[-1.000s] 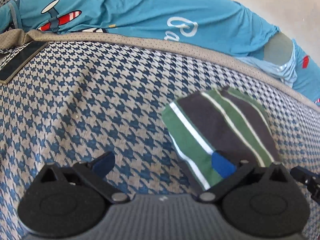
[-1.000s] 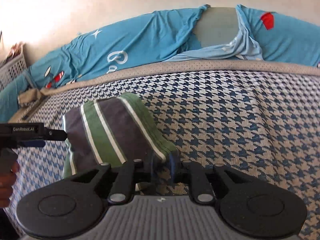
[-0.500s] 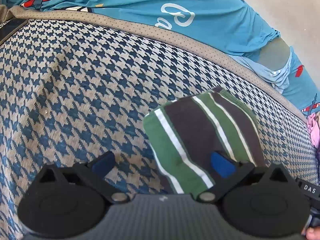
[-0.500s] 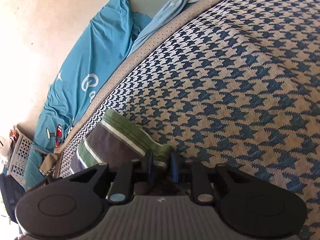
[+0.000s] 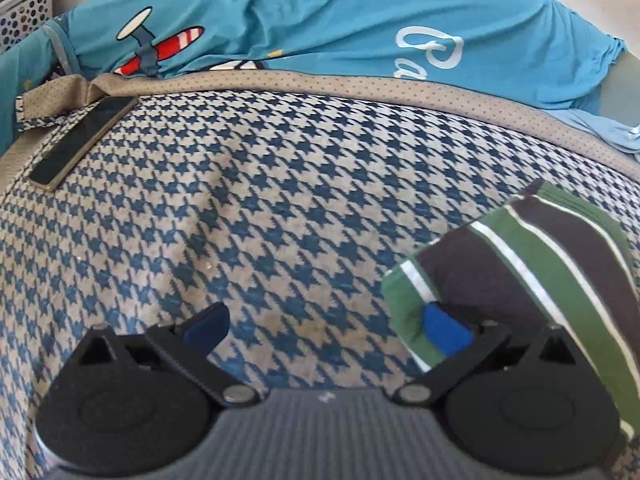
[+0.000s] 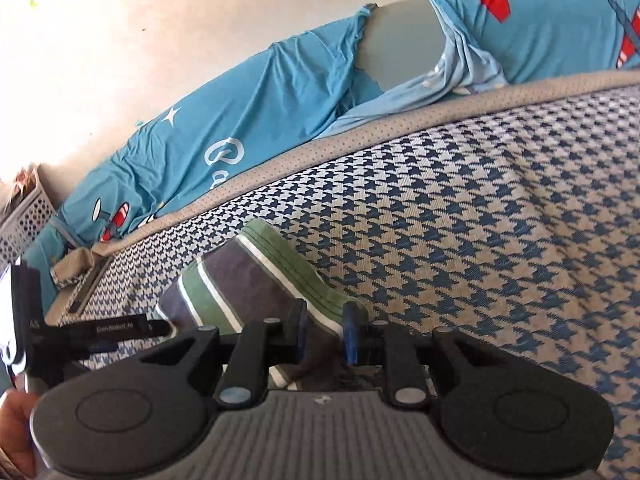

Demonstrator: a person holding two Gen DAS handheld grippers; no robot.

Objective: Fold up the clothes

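right hand-held gripper [image 6: 324, 330] is pinching striped garment [image 6: 256, 280] edge | left hand-held gripper [image 5: 326, 326] is spread, garment at its right | soft, light; grip folded edge

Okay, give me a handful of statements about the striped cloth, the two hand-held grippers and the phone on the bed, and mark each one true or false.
1. The right hand-held gripper is closed on the striped cloth. True.
2. The left hand-held gripper is clamped shut on the cloth. False: its fingers stand wide apart, one blue pad lying over the cloth's edge.
3. The striped cloth is spread out flat and unfolded. False: it is a compact folded bundle.
4. A dark phone lies near the corner of the houndstooth cover. True.
5. The blue airplane-print fabric lies on top of the striped cloth. False: it lies beyond the cover's beige border, apart from it.
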